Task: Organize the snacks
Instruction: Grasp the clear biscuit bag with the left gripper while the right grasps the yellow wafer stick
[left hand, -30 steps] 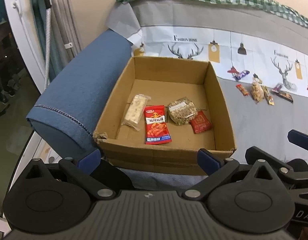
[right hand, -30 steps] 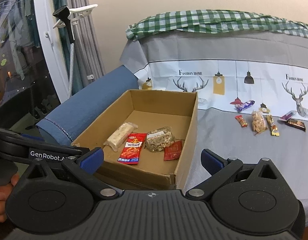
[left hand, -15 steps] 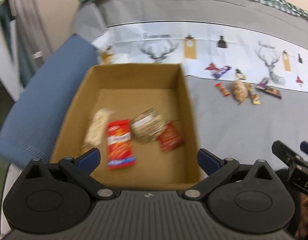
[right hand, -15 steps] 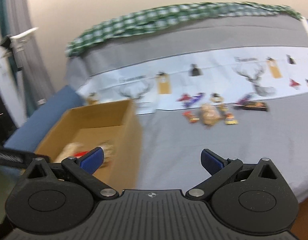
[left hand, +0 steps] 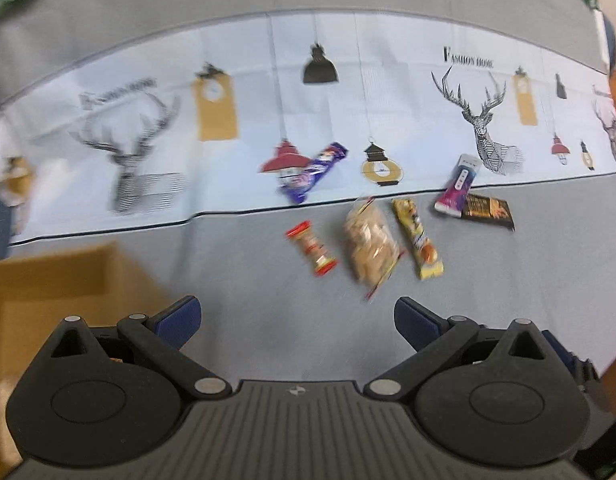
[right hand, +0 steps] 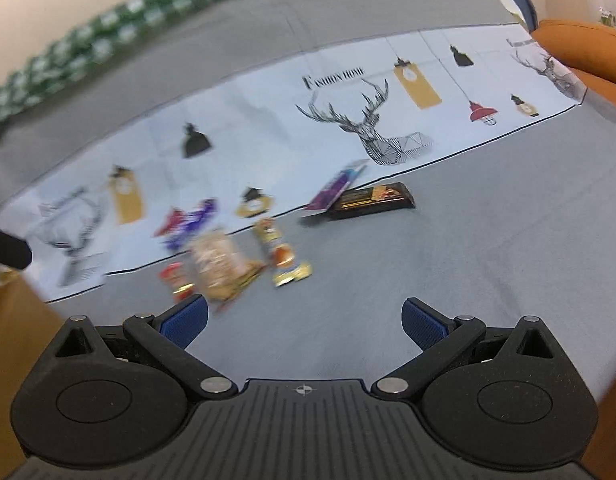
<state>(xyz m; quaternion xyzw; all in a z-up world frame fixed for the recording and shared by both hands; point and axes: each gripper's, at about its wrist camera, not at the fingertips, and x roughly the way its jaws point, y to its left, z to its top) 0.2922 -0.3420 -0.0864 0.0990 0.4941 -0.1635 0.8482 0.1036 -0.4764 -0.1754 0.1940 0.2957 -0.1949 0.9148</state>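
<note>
Both cameras have swung off the box (left hand: 47,276) and onto the loose snacks over the last second — a second ago the box with four packets in it filled both views, now only its corner shows at the left edge. Reads as the pickup phase for the next item, nothing grabbed yet. Left tongs (left hand: 295,318) are spread wide, empty, hanging over bare grey cover (left hand: 508,272), touching nothing. Right tongs (right hand: 303,318) the same — wide apart, empty, no contact. Snacks left on the cover, a loose cluster ahead of both: small red-ended candy (left hand: 311,253), clear bag of biscuits (left hand: 371,247), yellow bar (left hand: 418,238) side by side; purple wrapper (left hand: 314,173) further back on the printed strip; pink-white packet (left hand: 458,185) overlapping the end of a dark chocolate bar (left hand: 487,210) off to the right. In the right view the biscuit bag sits just past the left finger (right hand: 185,320), so it's the closest candidate. Frames are motion-blurred, so labels are unreadable. Six items to go by my count.
</note>
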